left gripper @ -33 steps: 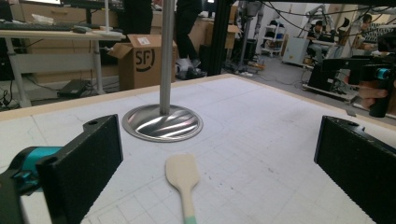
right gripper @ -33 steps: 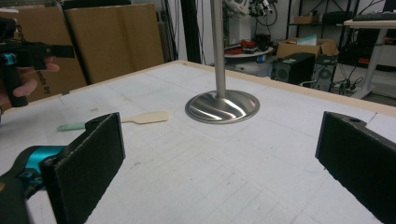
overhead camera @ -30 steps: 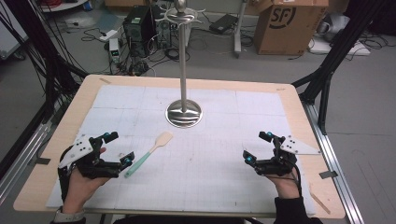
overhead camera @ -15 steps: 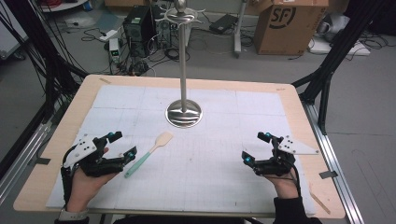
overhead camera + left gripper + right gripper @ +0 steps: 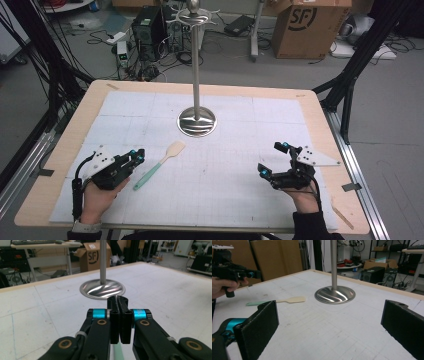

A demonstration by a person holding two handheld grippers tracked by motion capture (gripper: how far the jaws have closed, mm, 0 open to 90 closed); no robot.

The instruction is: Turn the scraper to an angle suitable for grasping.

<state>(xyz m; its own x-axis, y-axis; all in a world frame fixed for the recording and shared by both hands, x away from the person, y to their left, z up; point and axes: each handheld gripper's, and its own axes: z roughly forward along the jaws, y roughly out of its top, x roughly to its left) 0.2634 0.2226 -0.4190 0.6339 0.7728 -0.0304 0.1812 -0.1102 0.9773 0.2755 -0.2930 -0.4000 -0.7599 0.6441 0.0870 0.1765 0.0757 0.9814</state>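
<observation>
Closing within the last half second, my left gripper [image 5: 131,159] now has its jaws pressed together on nothing, just beside the spatula.

Nothing is picked up so far: in the left gripper view the two black jaws meet with no gap and only a sliver of the mint handle shows beneath them. From the high view, the spatula [image 5: 159,165] lies flat on the white mat, near the left gripper, its pale blade pointing toward the metal stand [image 5: 197,120] in the middle. On the right, my right gripper [image 5: 274,160] rests wide apart, well away from the spatula. I judge grasping and hanging are both left to do.
</observation>
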